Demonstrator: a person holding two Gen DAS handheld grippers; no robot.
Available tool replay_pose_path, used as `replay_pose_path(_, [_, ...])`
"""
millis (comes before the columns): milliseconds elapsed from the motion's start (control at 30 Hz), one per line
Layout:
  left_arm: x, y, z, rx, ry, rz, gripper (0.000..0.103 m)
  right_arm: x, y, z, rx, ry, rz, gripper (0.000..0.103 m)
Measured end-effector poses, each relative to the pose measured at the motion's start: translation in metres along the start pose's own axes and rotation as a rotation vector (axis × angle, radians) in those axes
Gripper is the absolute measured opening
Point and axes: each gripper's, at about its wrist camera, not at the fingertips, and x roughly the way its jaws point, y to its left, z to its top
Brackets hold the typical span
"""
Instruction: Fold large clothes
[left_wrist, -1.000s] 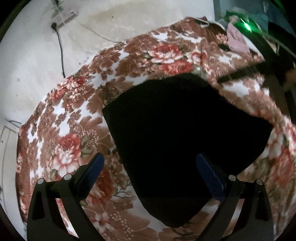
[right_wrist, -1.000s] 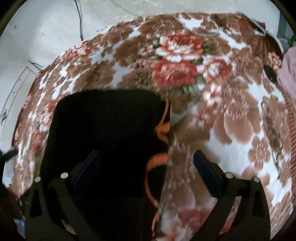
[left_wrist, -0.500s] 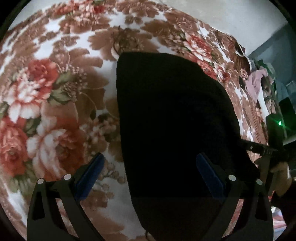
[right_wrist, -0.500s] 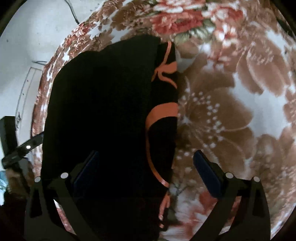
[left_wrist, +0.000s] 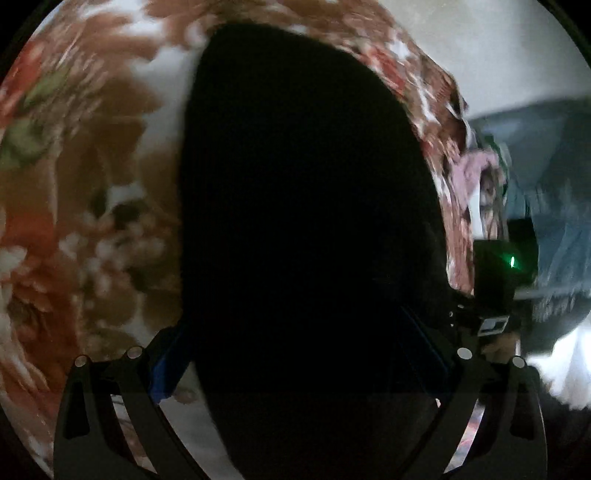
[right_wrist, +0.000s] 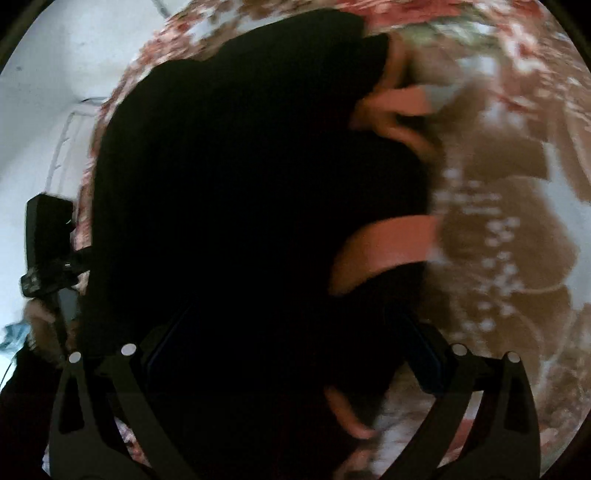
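A folded black garment (left_wrist: 306, 221) lies on a floral bedspread (left_wrist: 92, 184) and fills the middle of the left wrist view. My left gripper (left_wrist: 299, 354) is open, close over the garment's near end, its blue pads either side of the cloth. In the right wrist view the same black garment (right_wrist: 240, 184) shows orange trim (right_wrist: 388, 247) along its right edge. My right gripper (right_wrist: 291, 350) is open and low over the cloth, with the fabric lying between its fingers. Both views are blurred.
The floral bedspread (right_wrist: 498, 221) spreads to the right of the garment. A pink cloth (left_wrist: 472, 170) and a bluish fabric (left_wrist: 554, 206) lie past the bed's far edge. The other gripper's black body (left_wrist: 498, 273) shows at the right, and at the left of the right view (right_wrist: 48, 240).
Both grippers have dropped closer to the black garment, which now fills far more of each view. The jaws remain spread as before.
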Motion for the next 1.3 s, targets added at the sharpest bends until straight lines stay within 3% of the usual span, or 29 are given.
replay_pose_path(67, [0.0, -0.014, -0.006, 0.084, 0.014, 0.035, 0.097, 0.001, 0.009, -0.001, -0.044, 0.012, -0.018, 0.099])
replay_pose_path(167, [0.008, -0.001, -0.003, 0.033, 0.026, 0.012, 0.099, 0.008, 0.003, 0.002, -0.016, 0.019, 0.032, 0.099])
replay_pose_path(233, [0.023, 0.015, -0.002, -0.023, 0.041, -0.041, 0.099, 0.013, -0.004, 0.007, 0.027, 0.025, 0.079, 0.097])
replay_pose_path(300, [0.029, 0.017, -0.002, -0.05, 0.043, -0.052, 0.098, 0.011, -0.001, 0.01, 0.027, 0.034, 0.07, 0.073])
replay_pose_path(333, [0.028, 0.009, -0.001, -0.044, 0.051, -0.046, 0.088, 0.006, 0.001, 0.01, 0.019, 0.038, 0.064, 0.067])
replay_pose_path(400, [0.018, -0.017, -0.003, 0.027, 0.068, -0.06, 0.082, -0.004, 0.003, 0.006, 0.008, 0.044, 0.054, 0.04])
replay_pose_path(467, [0.012, -0.031, -0.007, 0.082, 0.079, -0.076, 0.08, -0.009, 0.006, 0.003, 0.012, 0.06, 0.112, 0.043])
replay_pose_path(500, [0.015, -0.029, -0.007, 0.075, 0.076, -0.065, 0.081, -0.003, 0.007, 0.002, 0.017, 0.059, 0.093, 0.053])
replay_pose_path(567, [0.029, -0.014, -0.005, 0.026, 0.07, -0.03, 0.085, 0.01, 0.006, 0.004, 0.018, 0.064, 0.077, 0.065])
replay_pose_path(633, [0.038, 0.0, -0.003, -0.035, 0.069, -0.071, 0.086, 0.024, 0.0, 0.01, 0.064, 0.071, 0.122, 0.072])
replay_pose_path(667, [0.04, 0.002, -0.003, -0.048, 0.071, -0.092, 0.086, 0.025, 0.0, 0.011, 0.068, 0.075, 0.124, 0.071])
replay_pose_path(700, [0.039, 0.0, -0.004, -0.054, 0.074, -0.104, 0.083, 0.024, 0.002, 0.012, 0.057, 0.082, 0.115, 0.058])
replay_pose_path(767, [0.03, -0.006, -0.008, -0.045, 0.082, -0.161, 0.073, 0.014, 0.008, 0.009, 0.042, 0.1, 0.144, 0.047])
replay_pose_path(833, [0.024, -0.009, -0.011, -0.023, 0.094, -0.21, 0.071, 0.009, 0.014, 0.004, 0.014, 0.101, 0.144, 0.047])
replay_pose_path(933, [0.038, -0.004, -0.016, -0.023, 0.078, -0.15, 0.074, 0.026, 0.015, 0.003, 0.002, 0.099, 0.125, 0.05])
replay_pose_path(1000, [0.048, -0.004, -0.014, -0.045, 0.058, -0.145, 0.074, 0.033, 0.011, 0.005, 0.018, 0.092, 0.136, 0.045])
replay_pose_path(1067, [0.047, -0.016, -0.013, -0.039, 0.046, -0.115, 0.067, 0.029, 0.01, 0.002, 0.03, 0.077, 0.128, 0.037])
replay_pose_path(1167, [0.027, -0.039, -0.014, -0.036, 0.027, -0.156, 0.053, 0.008, 0.02, -0.008, 0.034, 0.021, 0.099, 0.031])
replay_pose_path(1300, [-0.002, -0.071, -0.018, 0.03, 0.022, -0.191, 0.052, -0.026, 0.037, -0.024, 0.025, -0.03, 0.142, 0.03])
